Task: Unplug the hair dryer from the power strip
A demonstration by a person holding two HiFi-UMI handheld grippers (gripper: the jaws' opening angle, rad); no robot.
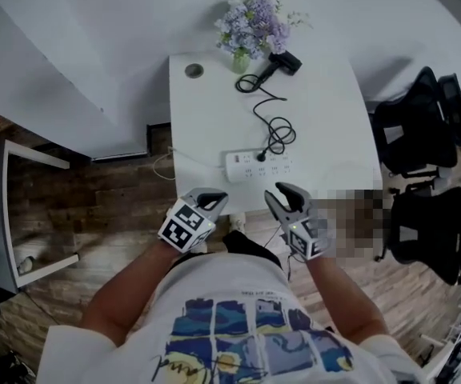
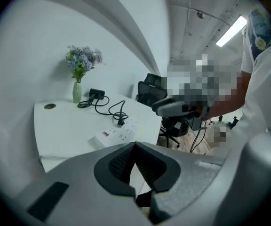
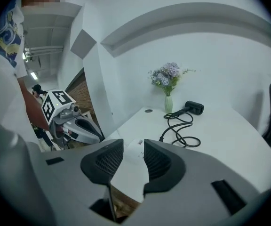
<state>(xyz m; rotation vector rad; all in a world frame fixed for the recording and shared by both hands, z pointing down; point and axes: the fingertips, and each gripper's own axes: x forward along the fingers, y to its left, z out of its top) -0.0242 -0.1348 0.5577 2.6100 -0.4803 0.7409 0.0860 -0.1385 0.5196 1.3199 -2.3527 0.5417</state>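
The white table point(image 1: 206, 110) carries the power strip point(image 1: 261, 166) near its front edge, with the hair dryer point(image 1: 282, 62) at the far end and its plug point(image 1: 261, 157) seated in the strip. The left tongs point(image 1: 214, 200), closed on nothing, and the right tongs point(image 1: 285, 192), wide and empty, hover just short of the strip, one toward each end.

Looking down, you hold the left gripper point(image 1: 213, 199) and right gripper point(image 1: 285, 194) side by side at a white table's point(image 1: 206, 110) near edge. A power strip point(image 1: 261, 166) lies just beyond; a black cord point(image 1: 276, 128) winds back to a hair dryer point(image 1: 283, 62) beside flowers point(image 1: 253, 24).
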